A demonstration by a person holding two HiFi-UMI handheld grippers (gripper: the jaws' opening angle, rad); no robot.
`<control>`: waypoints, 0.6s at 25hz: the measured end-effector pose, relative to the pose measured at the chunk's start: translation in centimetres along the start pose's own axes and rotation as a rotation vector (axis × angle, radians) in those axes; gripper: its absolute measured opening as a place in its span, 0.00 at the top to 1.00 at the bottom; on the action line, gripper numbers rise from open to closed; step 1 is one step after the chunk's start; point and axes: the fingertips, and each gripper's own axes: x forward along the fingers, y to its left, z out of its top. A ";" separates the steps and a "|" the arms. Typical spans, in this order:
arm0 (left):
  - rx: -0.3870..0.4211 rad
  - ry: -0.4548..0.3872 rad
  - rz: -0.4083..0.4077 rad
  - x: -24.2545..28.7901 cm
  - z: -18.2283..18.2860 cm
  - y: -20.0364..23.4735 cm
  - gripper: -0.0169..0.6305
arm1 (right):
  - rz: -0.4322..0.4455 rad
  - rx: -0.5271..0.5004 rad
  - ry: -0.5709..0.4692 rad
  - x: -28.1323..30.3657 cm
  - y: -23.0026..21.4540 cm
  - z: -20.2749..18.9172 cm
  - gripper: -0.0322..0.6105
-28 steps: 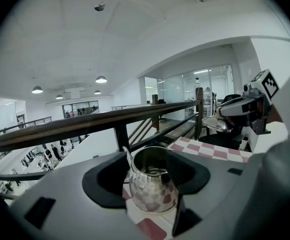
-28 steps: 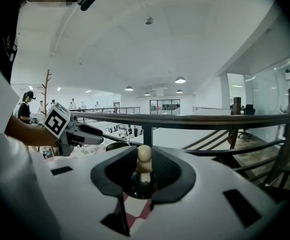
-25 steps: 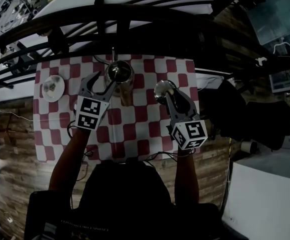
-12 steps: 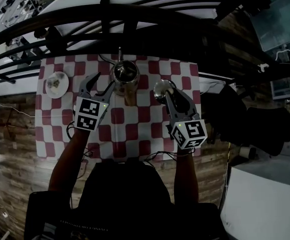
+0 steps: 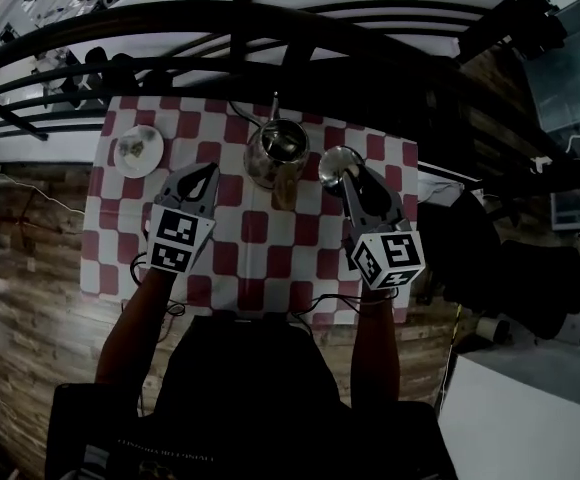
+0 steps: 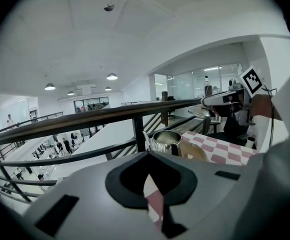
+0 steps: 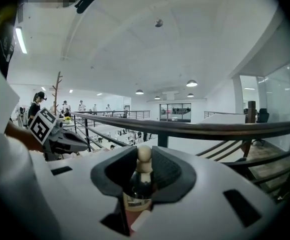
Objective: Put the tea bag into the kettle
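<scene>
Looking down on a red-and-white checked tablecloth [image 5: 260, 268] spreading beneath the left gripper [image 5: 206, 172] and the right gripper [image 5: 344, 172]; meeting a dark railing [image 6: 85, 120] running just beyond both; catching wooden plank floor [image 5: 30, 308] lying off the left gripper's left side; glimpsing, far ahead of it, a white ceiling [image 6: 110, 34] glowing with round lamps [image 6: 112, 76] and glass walls [image 6: 185, 86] standing toward its right

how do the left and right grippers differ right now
The left gripper has its jaws shut together on nothing; the right gripper grips the kettle lid by its knob. The left gripper is left of the kettle, the right gripper on its right. Both hover over the checked tablecloth.
</scene>
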 end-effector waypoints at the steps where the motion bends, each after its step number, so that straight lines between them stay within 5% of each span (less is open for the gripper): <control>1: -0.003 -0.001 0.010 -0.5 -0.1 0.4 0.97 | 0.007 -0.002 -0.003 0.3 0.3 0.2 0.79; 15: -0.063 -0.006 0.117 -5.5 -2.3 4.4 0.97 | 0.106 -0.037 -0.001 5.3 4.2 1.6 0.79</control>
